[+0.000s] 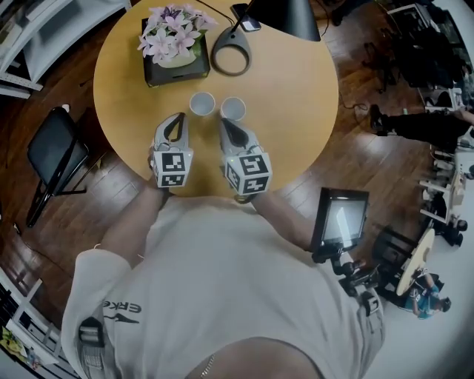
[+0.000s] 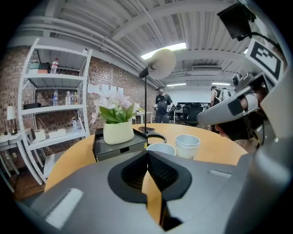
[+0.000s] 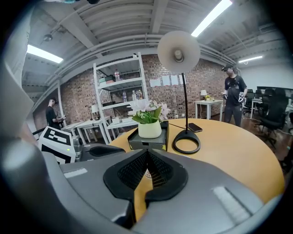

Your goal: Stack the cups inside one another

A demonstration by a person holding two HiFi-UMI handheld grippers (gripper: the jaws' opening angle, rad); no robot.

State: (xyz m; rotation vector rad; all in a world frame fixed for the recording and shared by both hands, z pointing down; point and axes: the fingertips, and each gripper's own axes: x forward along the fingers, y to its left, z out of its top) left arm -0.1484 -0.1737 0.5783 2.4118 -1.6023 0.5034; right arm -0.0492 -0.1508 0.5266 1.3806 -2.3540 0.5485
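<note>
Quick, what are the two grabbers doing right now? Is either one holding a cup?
Left gripper: closed, holding nothing.
Right gripper: closed, holding nothing.

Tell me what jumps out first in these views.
The left cup and right cup stand side by side, unstacked, on the round table. Just short of them hang the left gripper and right gripper, both shut and empty. Behind the cups are flowers and a black lamp.
</note>
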